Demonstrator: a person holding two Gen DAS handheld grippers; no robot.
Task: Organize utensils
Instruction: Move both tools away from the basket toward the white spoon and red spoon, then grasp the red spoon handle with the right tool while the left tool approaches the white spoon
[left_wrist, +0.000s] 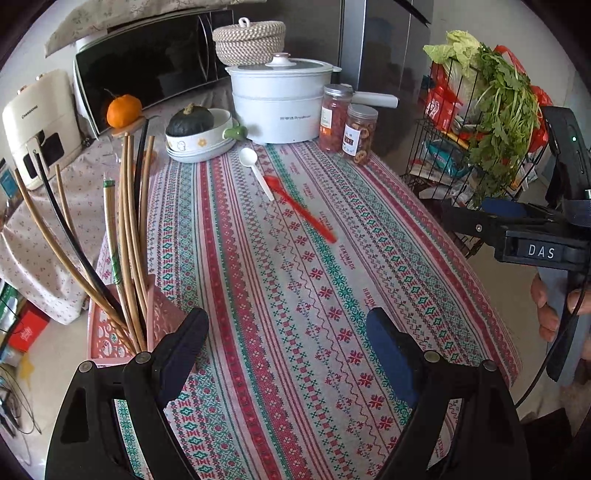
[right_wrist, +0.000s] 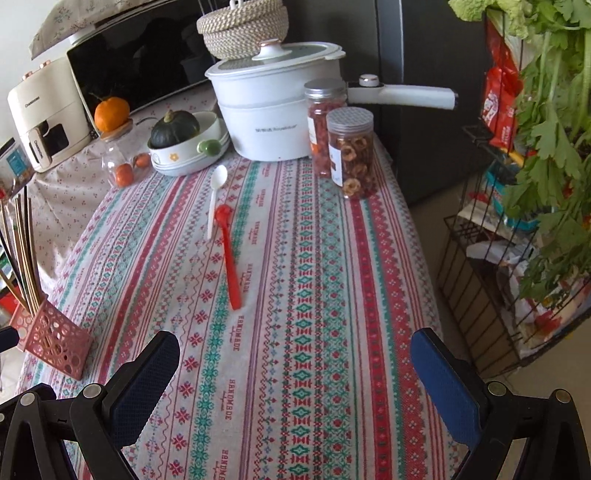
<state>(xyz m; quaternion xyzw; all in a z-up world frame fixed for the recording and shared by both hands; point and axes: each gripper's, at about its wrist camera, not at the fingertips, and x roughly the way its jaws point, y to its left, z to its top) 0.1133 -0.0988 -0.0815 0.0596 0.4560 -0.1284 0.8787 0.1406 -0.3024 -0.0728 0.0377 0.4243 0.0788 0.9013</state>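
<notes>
A red plastic spoon (left_wrist: 301, 209) (right_wrist: 229, 254) and a white plastic spoon (left_wrist: 255, 171) (right_wrist: 216, 195) lie side by side on the patterned tablecloth (left_wrist: 332, 295), bowls toward the far end. A pink perforated holder (left_wrist: 118, 332) (right_wrist: 55, 341) with several chopsticks (left_wrist: 125, 229) stands at the table's left edge. My left gripper (left_wrist: 288, 343) is open and empty, just right of the holder. My right gripper (right_wrist: 295, 362) is open and empty above the near cloth; its body (left_wrist: 532, 236) shows at right in the left wrist view.
At the far end stand a white electric pot (left_wrist: 280, 99) (right_wrist: 273, 110), two snack jars (left_wrist: 347, 125) (right_wrist: 340, 147), a bowl with a dark squash (left_wrist: 195, 133) (right_wrist: 184, 140), a small glass jar (right_wrist: 123, 162) and a microwave (left_wrist: 147, 70). A wire rack with greens (left_wrist: 480, 140) (right_wrist: 517, 240) stands right of the table.
</notes>
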